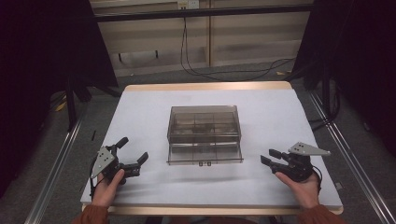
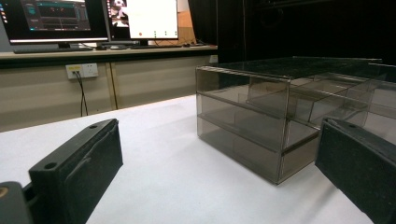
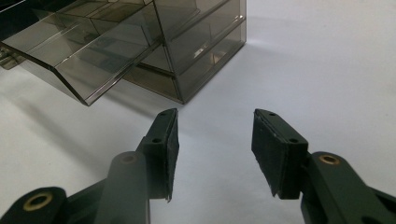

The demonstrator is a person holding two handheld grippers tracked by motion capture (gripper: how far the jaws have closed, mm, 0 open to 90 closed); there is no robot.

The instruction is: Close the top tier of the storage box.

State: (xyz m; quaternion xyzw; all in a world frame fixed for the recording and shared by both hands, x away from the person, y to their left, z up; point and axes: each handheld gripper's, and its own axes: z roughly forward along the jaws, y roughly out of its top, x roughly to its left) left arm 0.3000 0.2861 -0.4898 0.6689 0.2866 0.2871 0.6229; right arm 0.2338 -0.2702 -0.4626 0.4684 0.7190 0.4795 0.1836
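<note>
At the middle of the white table (image 1: 140,116), the high view shows a smoky, see-through plastic organiser box (image 1: 204,123) with thin dividers that split it into small compartments. Its lower drawer is pulled out toward the person, with a flat front lip that stands proud of the box body. The left gripper (image 1: 131,152) lies to the left of the box, well apart from it, its two black jaws spread with nothing between them. The right gripper (image 1: 270,156) sits to the right of the box, jaws partly spread and empty, pointing toward the drawer's end.

Along the left gripper view, the same box (image 2: 261,121) stands on the white table (image 2: 159,154) ahead, its grey-brown walls clear enough to show the inner partitions and two stacked levels. The wide-set jaws frame it from either side without touching it.

From the right gripper view, the box (image 3: 187,46) fills the upper left, and its drawer juts out at a slant, translucent and divided. The jaws stand apart over the bare table (image 3: 327,70), just short of the box's near corner, gripping nothing.
</note>
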